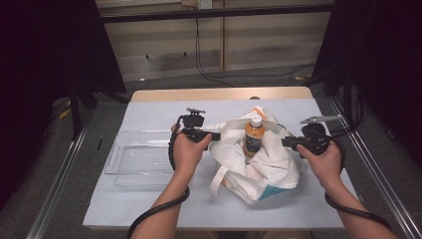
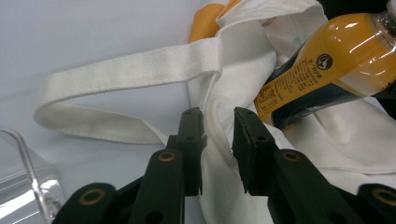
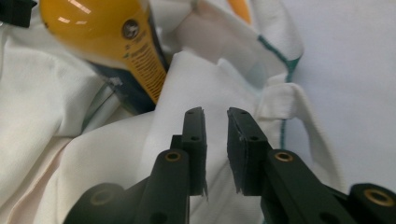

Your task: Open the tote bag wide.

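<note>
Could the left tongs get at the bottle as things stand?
Probably yes. The bottle stands with its upper half clear of the bag, and the left tongs sit just beside it, jaws slightly apart. Only the bag's cloth lies at the jaws; they may need to open wider.

At the bottom of the frame, the left gripper (image 2: 218,140) is holding its fingers (image 2: 192,140) slightly apart around a fold of the white cloth bag (image 2: 243,70). An orange drink bottle (image 2: 327,65) is lying at upper right, a strap (image 2: 126,70) looping left.
</note>
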A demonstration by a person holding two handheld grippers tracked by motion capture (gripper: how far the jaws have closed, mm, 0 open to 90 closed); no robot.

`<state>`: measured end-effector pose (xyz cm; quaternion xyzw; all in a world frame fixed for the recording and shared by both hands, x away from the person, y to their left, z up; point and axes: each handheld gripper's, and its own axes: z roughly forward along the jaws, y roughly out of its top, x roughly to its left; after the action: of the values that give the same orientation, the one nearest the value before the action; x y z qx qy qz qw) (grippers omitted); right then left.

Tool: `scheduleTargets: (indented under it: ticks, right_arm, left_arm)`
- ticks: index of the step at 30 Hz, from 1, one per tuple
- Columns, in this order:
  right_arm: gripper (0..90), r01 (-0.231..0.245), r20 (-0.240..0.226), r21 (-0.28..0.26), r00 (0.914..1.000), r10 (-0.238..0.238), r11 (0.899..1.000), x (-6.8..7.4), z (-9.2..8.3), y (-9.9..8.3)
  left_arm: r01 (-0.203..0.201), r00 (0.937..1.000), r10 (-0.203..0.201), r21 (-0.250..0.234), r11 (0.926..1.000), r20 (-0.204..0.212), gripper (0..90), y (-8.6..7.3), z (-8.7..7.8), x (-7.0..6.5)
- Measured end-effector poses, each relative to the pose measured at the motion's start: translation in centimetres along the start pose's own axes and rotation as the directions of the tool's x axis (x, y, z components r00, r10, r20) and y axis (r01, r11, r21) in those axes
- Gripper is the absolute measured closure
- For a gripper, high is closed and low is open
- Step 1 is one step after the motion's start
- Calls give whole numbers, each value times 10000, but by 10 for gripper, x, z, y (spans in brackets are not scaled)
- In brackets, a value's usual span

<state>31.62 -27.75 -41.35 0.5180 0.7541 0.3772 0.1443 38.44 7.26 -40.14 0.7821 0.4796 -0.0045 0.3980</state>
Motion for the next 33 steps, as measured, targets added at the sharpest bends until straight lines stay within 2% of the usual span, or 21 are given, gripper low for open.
scheduleTargets:
  ticks: [2, 5, 13, 19, 25, 26, 29, 31, 33]
  right_arm:
    - [824, 233, -157, 85, 9996, -232, 9997, 4, 3, -1]
    - [865, 327, -306, 245, 9990, -320, 9992, 7, 8, -3]
    - [899, 409, -150, 919, 9991, -397, 9949, 8, 24, -11]
    - [884, 448, -178, 888, 9989, -434, 9950, 9, 24, -9]
    - [885, 486, -204, 847, 9987, -470, 9952, 10, 24, -6]
    - [885, 476, -206, 849, 9987, -460, 9952, 10, 24, -6]
    - [889, 460, -195, 864, 9988, -444, 9952, 11, 24, -6]
    - [889, 434, -192, 861, 9989, -419, 9953, 10, 25, -7]
    - [891, 376, -170, 885, 9992, -362, 9954, 10, 25, -7]
  left_arm:
    - [-89, 10000, 89, 16, 10000, 11, 739, 0, -2, 0]
    - [-82, 10000, 82, 6, 10000, -5, 739, 1, -3, 0]
    - [-11, 10000, 11, -62, 10000, 9, 749, 1, -6, 2]
    - [53, 10000, -53, -139, 9999, -6, 803, 6, -12, 1]
    - [-106, 9999, 104, -176, 9998, -81, 887, 10, -17, -4]
    - [-85, 10000, 84, -217, 9997, -53, 898, 10, -16, -5]
    - [-190, 9990, 197, -177, 9997, 413, 900, 9, -13, -11]
    - [-45, 9974, 53, -114, 9999, 714, 900, 6, -7, -13]
    - [-78, 9971, 72, 78, 9999, 758, 900, 2, 1, -15]
